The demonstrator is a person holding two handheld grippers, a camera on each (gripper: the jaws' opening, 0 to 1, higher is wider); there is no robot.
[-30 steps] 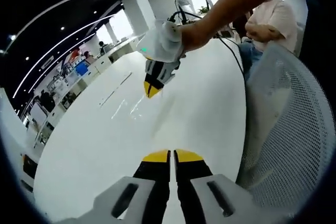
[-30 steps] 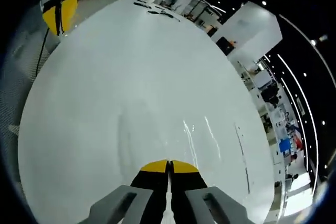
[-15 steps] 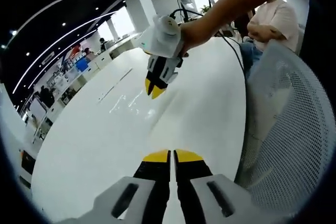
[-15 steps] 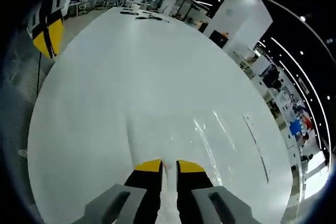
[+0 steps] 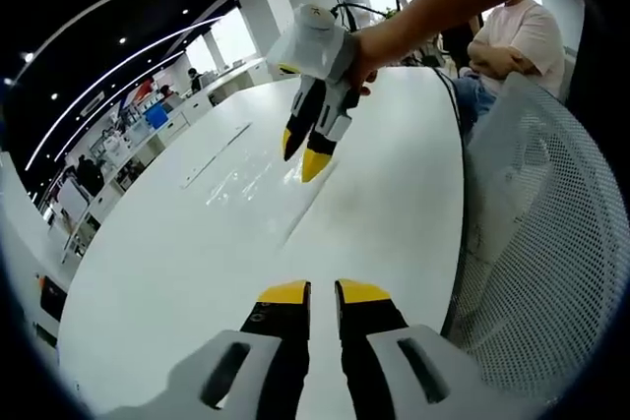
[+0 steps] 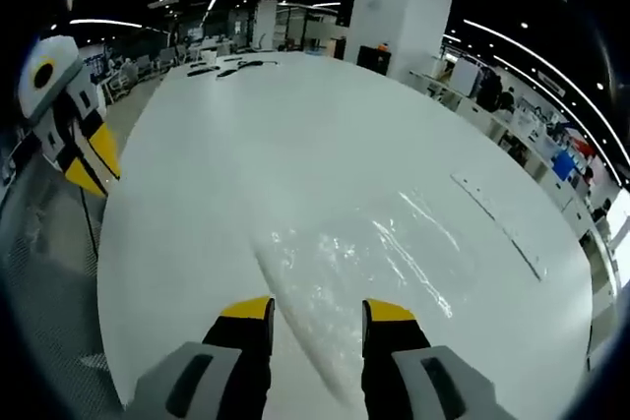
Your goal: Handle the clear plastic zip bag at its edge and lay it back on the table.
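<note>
On a wide white desk [image 6: 295, 115], the clear plastic zip bag [image 6: 374, 253] lies flat, its long edge running away from the right tongs [image 6: 317, 310], which hang directly over its near end, jaws apart and empty. The left tongs [image 5: 310, 292], slightly parted and empty, hover off the bag's side, farther away.

right gripper [image 5: 305, 151] raised, fingers spread, left gripper [image 5: 311, 293] fingers slightly parted
</note>
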